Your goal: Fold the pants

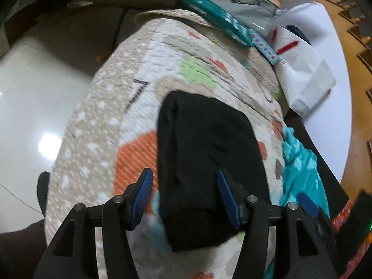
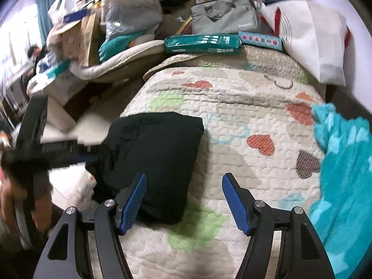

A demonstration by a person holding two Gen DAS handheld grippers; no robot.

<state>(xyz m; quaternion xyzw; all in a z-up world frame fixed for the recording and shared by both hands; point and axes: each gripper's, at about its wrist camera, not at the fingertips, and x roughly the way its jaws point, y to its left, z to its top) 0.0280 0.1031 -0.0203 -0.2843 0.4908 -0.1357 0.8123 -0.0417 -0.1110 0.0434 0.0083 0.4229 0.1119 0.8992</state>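
On the quilt [image 2: 232,107] we see folded black pants [image 1: 204,162] — left gripper [image 1: 184,197] and right gripper [image 2: 183,200] both spread wide, holding nothing.

Clutter around a quilted bed cover

The quilt [image 2: 244,107] is printed with hearts. A turquoise fleece blanket [image 2: 344,174] lies over its right edge. Along its far edge sit a green packet [image 2: 202,44] and a pale blue box [image 2: 260,40], with a grey bag [image 2: 224,18] behind and a white paper bag [image 2: 316,39] at the far right corner.
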